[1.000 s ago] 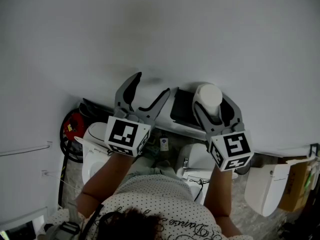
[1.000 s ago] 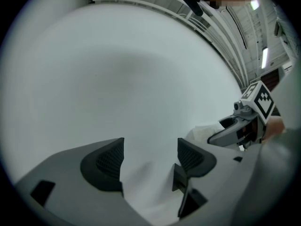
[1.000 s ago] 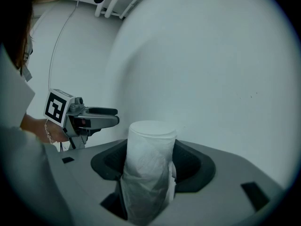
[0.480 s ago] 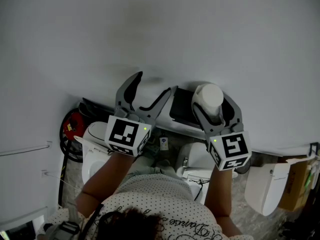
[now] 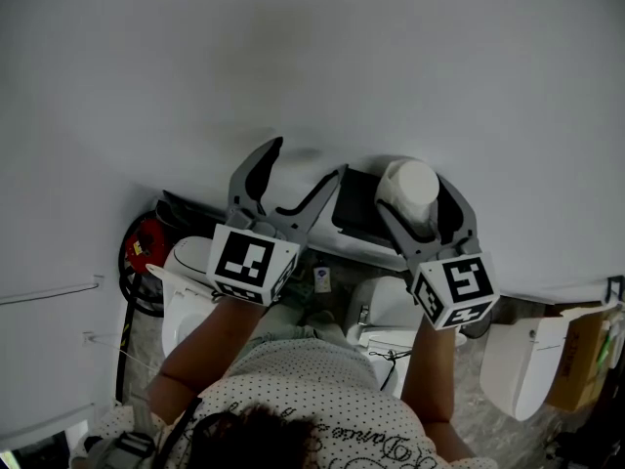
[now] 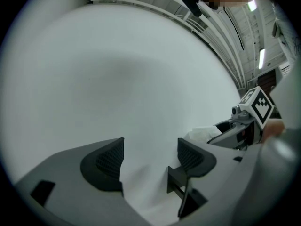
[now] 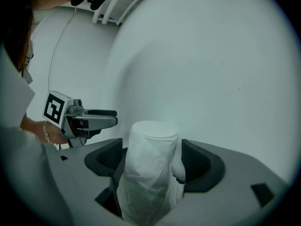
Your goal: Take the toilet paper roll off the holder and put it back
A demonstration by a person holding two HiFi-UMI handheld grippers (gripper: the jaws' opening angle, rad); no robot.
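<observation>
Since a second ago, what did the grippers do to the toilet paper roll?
The right gripper has just been opening its jaws, and they have spread away from the toilet paper roll, which now stands loose between them. The roll stayed where it was by the wall. The left gripper stayed open, empty and still.

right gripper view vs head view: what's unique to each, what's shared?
Right gripper view only: pad faces of the right gripper flanking the toilet paper roll, and its wrinkled wrap; the jaws have just been opening. Head view only: the black holder behind the roll, toilets below. Both: the roll between the open jaws, the left gripper open and empty beside it, the wall.
</observation>
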